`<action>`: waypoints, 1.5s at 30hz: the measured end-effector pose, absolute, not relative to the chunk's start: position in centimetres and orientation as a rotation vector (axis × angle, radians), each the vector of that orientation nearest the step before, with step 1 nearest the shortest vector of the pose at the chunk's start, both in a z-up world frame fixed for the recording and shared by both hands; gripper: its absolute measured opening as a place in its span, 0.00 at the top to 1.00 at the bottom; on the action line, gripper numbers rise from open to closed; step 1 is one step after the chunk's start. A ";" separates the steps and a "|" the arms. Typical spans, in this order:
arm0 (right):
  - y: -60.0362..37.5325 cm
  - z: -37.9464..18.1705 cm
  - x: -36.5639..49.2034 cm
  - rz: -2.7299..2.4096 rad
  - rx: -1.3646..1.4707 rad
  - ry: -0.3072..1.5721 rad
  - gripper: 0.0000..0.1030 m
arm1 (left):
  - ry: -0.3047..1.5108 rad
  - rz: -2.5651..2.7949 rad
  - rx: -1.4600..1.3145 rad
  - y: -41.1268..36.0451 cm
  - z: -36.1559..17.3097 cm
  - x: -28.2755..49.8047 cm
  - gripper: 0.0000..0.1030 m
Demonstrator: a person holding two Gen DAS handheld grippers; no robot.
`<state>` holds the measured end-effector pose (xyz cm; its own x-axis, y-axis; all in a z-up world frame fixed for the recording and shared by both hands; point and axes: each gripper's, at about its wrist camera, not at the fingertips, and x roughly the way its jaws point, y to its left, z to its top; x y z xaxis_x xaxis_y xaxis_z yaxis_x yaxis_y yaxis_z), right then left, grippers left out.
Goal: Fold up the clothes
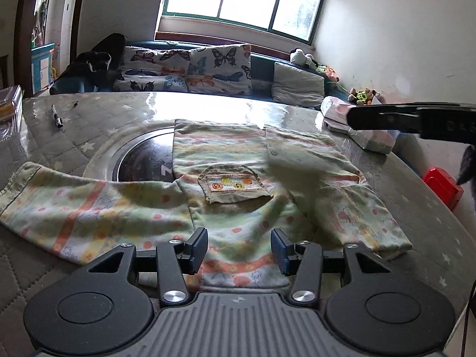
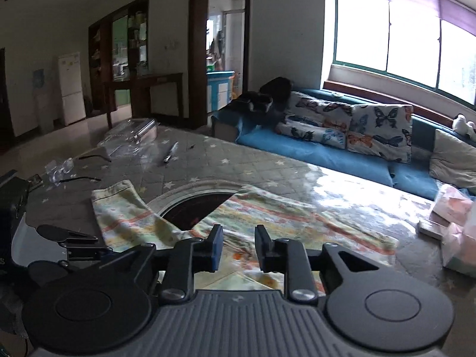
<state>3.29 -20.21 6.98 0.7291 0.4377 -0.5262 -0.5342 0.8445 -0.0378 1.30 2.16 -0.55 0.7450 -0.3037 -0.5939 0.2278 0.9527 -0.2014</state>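
Observation:
A pale green patterned child's top [image 1: 226, 160] with orange stripes and a small chest pocket [image 1: 235, 185] lies flat on the table. One sleeve [image 1: 74, 208] stretches left; the right sleeve [image 1: 357, 208] is folded in over the body. My left gripper [image 1: 239, 248] is open and empty, just above the garment's near edge. My right gripper [image 2: 238, 248] is open and empty, held above the garment [image 2: 285, 217]. It also shows in the left wrist view [image 1: 410, 120], raised at the right.
The table has a grey quilted star cover [image 1: 89, 136] and a round black hob [image 1: 142, 160] partly under the garment. A pen [image 1: 57, 116] lies far left. Tissue boxes [image 1: 363, 131] stand at the right. Clear containers [image 2: 134, 132] and glasses [image 2: 80, 175] lie at the left. A sofa with cushions [image 1: 190, 71] is behind.

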 end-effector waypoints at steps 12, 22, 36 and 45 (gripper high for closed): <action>-27.5 0.3 2.5 0.412 -0.188 0.754 0.78 | 0.671 -0.380 -0.080 -1.8 0.1 2.8 0.53; -29.4 -1.8 3.1 0.379 -0.153 0.804 0.78 | 0.715 -0.430 -0.038 -4.8 -1.2 4.5 0.54; -29.3 -3.0 8.3 0.361 -0.108 0.790 0.80 | 0.769 -0.415 -0.046 -4.9 -2.8 6.2 0.60; -26.2 -1.4 4.2 0.516 -0.157 0.771 0.76 | 0.737 -0.400 -0.032 -4.0 -1.9 4.4 0.60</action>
